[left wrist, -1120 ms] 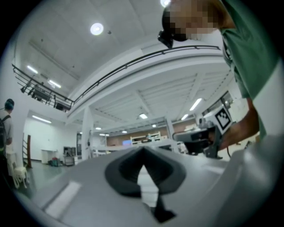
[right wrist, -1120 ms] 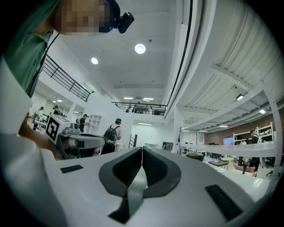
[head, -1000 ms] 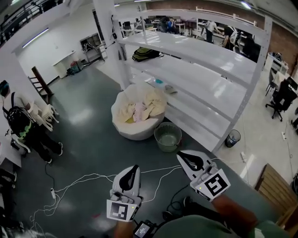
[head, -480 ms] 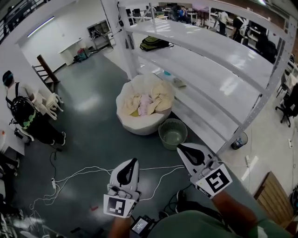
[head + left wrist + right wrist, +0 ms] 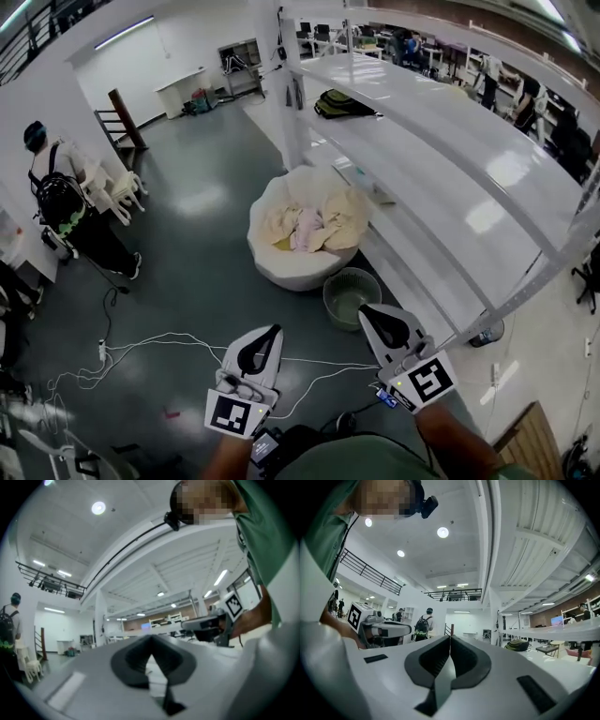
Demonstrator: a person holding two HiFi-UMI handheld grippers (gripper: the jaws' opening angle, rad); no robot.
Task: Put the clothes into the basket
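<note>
The clothes [image 5: 309, 225], a cream and pink heap, lie in the hollow of a white round cushion [image 5: 281, 270] on the grey floor [image 5: 197, 253], at the far centre of the scene. The basket [image 5: 352, 298], green, round and upright, stands just beside the cushion at its near right edge. No garment shows inside it. The left gripper [image 5: 272, 331] and the right gripper [image 5: 367, 312] are held level on the near side, well apart from the clothes. The right gripper is near the basket rim. Each gripper's jaws are fully together with nothing between them. A white shelving rack [image 5: 450, 187] runs along the right, with a dark backpack [image 5: 343, 103] on a far shelf. White cables [image 5: 159, 342] trail over the floor at the near left. A person [image 5: 66, 211] stands at the far left.
</note>
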